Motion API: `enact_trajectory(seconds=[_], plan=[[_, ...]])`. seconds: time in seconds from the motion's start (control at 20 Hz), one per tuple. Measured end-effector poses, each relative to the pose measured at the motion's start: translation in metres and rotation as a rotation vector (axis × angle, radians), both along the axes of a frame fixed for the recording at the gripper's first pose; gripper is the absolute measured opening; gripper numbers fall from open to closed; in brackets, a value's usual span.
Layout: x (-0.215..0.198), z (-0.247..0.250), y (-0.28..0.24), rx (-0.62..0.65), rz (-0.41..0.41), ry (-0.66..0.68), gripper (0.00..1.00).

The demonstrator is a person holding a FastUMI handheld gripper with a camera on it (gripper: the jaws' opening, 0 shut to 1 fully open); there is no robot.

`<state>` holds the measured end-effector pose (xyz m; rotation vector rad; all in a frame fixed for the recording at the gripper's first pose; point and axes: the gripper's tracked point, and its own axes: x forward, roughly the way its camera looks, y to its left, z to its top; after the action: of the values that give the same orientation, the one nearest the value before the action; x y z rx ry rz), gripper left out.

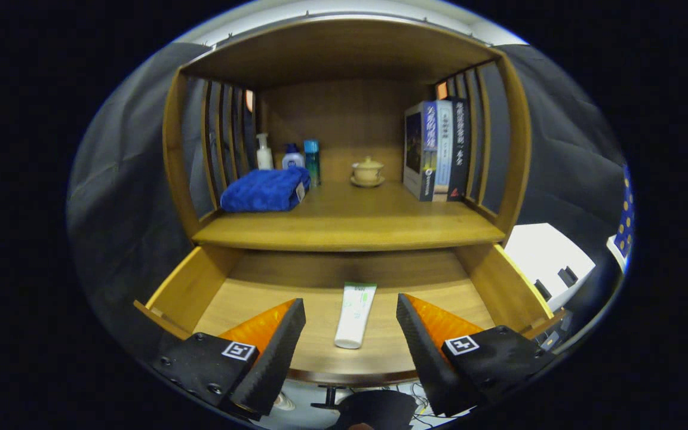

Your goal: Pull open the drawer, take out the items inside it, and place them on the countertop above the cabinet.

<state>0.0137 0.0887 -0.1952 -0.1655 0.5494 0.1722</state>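
Drawer [200, 286] pulled open, lower frame. White tube [355, 316] flat on drawer floor, centred just ahead of tool [350, 325], spread wide, gripping nothing. Counter [350, 230] above, mid-frame. Risk: slick round tube squirting sideways if pinched off-centre.

The wooden countertop [350, 224], across the middle of the frame, carries a folded blue towel [265, 190] at its left; behind the towel stand a white pump bottle [264, 153], a blue-capped bottle [292, 157] and a teal bottle [312, 160]; a lidded cup on a saucer [367, 172] sits mid-back; upright books [438, 149] stand at right; below, the open drawer [200, 286] holds a white tube [354, 315], lying between the spread fingers of the gripper [350, 315].
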Motion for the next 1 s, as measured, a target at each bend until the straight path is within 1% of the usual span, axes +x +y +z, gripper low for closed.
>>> enact_trajectory(seconds=[0.15, 0.3, 0.5, 0.6, 0.7, 0.85, 1.0], plan=[[0.022, -0.027, 0.009, -0.006, -0.004, 0.131, 0.99], [0.035, -0.056, 0.013, -0.013, -0.028, 0.302, 0.99], [0.035, -0.091, 0.008, -0.112, -0.034, 0.459, 1.00], [0.027, -0.105, 0.007, -0.123, -0.050, 0.540, 0.99], [0.021, -0.116, 0.011, -0.097, -0.066, 0.619, 0.99], [0.019, -0.122, 0.004, -0.115, -0.097, 0.663, 0.97], [0.022, -0.129, 0.002, -0.140, -0.116, 0.681, 0.85]])
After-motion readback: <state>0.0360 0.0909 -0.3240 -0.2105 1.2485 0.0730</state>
